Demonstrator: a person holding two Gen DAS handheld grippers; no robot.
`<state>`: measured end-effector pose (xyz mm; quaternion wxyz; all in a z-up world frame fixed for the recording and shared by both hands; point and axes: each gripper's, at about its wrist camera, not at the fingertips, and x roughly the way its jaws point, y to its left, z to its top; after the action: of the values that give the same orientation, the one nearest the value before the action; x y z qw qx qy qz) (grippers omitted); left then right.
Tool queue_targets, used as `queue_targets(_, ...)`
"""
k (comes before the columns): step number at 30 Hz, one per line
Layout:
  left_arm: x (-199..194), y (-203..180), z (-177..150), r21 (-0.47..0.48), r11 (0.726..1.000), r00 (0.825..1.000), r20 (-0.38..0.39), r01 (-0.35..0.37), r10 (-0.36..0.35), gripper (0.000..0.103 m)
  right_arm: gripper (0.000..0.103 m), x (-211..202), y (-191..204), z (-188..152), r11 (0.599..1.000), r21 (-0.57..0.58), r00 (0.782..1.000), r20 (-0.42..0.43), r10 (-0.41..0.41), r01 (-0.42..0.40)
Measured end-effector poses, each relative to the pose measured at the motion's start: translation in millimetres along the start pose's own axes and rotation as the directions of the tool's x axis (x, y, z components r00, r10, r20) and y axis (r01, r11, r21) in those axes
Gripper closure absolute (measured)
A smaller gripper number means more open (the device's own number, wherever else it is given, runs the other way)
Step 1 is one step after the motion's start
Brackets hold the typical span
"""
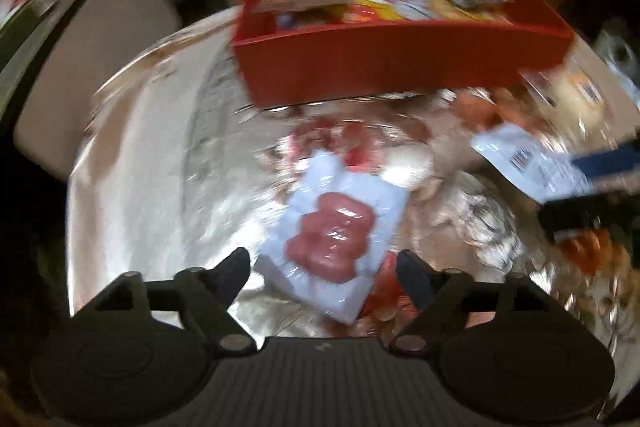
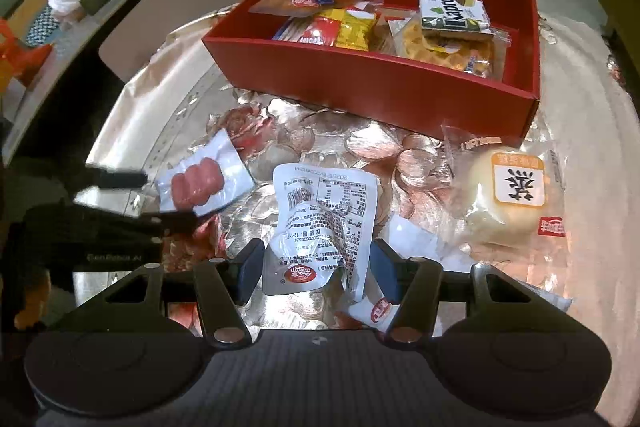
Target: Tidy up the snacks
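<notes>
- Left gripper [image 1: 322,275]: jaws apart, straddling one white pouch of pink sausage [image 1: 330,233] on the table.
- Right gripper [image 2: 316,269]: clamped on one crumpled white printed sachet [image 2: 324,219].
- One red rectangular cardboard box [image 2: 372,87] behind, several snack packets inside.

"Kapron" on a green-and-white packet [image 2: 454,11] in the red box [image 2: 372,87], "GenRobot.AI" on the left claw's body [image 2: 114,257]

Left wrist view blurred throughout; red box [image 1: 400,67] contents perhaps snack packets, unreadable

Left view motion-blurred, perhaps dim
</notes>
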<state>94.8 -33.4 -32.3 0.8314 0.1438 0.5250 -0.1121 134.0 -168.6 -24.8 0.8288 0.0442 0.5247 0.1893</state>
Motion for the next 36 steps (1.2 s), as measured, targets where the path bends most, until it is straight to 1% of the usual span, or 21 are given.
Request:
queue_targets(3,10,-9,8,0.083,0.996,0.999,-0.025,-0.023,0.025,0.028,0.038,-2,-2,2,1.000,0.007,1.000,0.007,0.006,-0.006)
queue_targets(4,13,-10,10,0.103,0.995,0.999,-0.030,-0.013,0.016,0.027,0.038,-3,-2,2,1.000,0.008,1.000,0.009,0.009,-0.009)
queue_targets(5,18,-11,13,0.119,0.993,0.999,-0.046,0.002,0.004,0.024,0.038,-3,-3,3,1.000,0.009,1.000,0.011,0.013,-0.013)
queue_targets(6,21,-7,15,0.114,0.994,0.999,-0.049,-0.003,0.009,0.013,0.038,-3,-3,3,1.000,0.009,1.000,0.012,0.017,-0.017)
queue_targets(8,27,6,16,0.058,0.998,0.998,-0.051,0.028,-0.025,0.012,0.038,-1,-3,5,1.000,0.010,1.000,0.008,0.016,-0.016)
queue_targets(9,29,14,16,-0.003,0.998,0.996,-0.064,0.069,-0.069,0.019,0.038,0,-4,5,1.000,0.010,1.000,0.006,0.014,-0.014)
queue_targets(10,28,19,15,-0.049,0.995,0.993,-0.067,0.092,-0.096,0.031,0.038,1,-4,6,1.000,0.009,1.000,0.003,0.015,-0.015)
queue_targets(11,23,20,12,-0.054,0.995,0.995,-0.049,0.083,-0.086,0.034,0.038,2,-4,6,1.000,0.009,1.000,0.001,0.016,-0.016)
queue_targets(15,15,15,-1,-0.100,0.992,0.996,-0.040,0.071,-0.076,0.037,0.038,2,-1,11,1.000,0.005,1.000,0.011,0.024,-0.024)
queue_targets(16,12,16,-2,-0.120,0.990,0.997,-0.028,0.075,-0.078,0.041,0.038,0,-1,11,1.000,0.004,0.999,0.017,0.028,-0.028)
queue_targets(18,-2,23,-2,-0.178,0.975,0.991,0.007,0.132,-0.133,0.048,0.038,-4,2,12,0.999,-0.001,0.999,0.031,0.038,-0.038)
queue_targets(20,-8,31,0,-0.229,0.956,0.983,0.032,0.181,-0.179,0.049,0.038,-8,2,13,0.999,0.000,0.998,0.044,0.043,-0.043)
queue_targets(22,-14,28,2,-0.218,0.962,0.986,0.049,0.167,-0.160,0.050,0.038,-11,-1,14,0.999,0.007,0.998,0.056,0.042,-0.042)
queue_targets(23,-15,27,4,-0.222,0.958,0.984,0.048,0.179,-0.172,0.078,0.038,-13,-3,15,0.999,0.014,0.997,0.062,0.039,-0.040)
queue_targets(26,-17,34,6,-0.279,0.931,0.972,0.062,0.236,-0.228,0.081,0.038,-18,-7,16,0.999,0.032,0.996,0.085,0.039,-0.042)
queue_targets(27,-16,34,7,-0.275,0.935,0.975,0.052,0.223,-0.217,0.081,0.038,-20,-9,16,0.998,0.033,0.995,0.092,0.044,-0.047)
queue_targets(29,-12,33,4,-0.265,0.951,0.987,0.032,0.159,-0.156,0.079,0.038,-21,-11,17,0.998,0.041,0.995,0.099,0.035,-0.039)
queue_targets(31,-10,29,2,-0.251,0.959,0.991,0.011,0.131,-0.132,0.061,0.038,-18,-13,17,0.998,0.046,0.995,0.091,0.033,-0.038)
queue_targets(32,-9,27,1,-0.238,0.963,0.992,0.009,0.128,-0.129,0.056,0.038,-16,-13,18,0.998,0.044,0.995,0.089,0.037,-0.041)
queue_targets(34,-11,21,2,-0.212,0.972,0.995,0.032,0.098,-0.093,0.031,0.038,-15,-11,19,0.998,0.037,0.995,0.085,0.044,-0.047)
queue_targets(36,-6,12,3,-0.185,0.982,1.000,0.017,0.027,-0.024,0.021,0.038,-16,-9,19,0.998,0.030,0.995,0.087,0.052,-0.055)
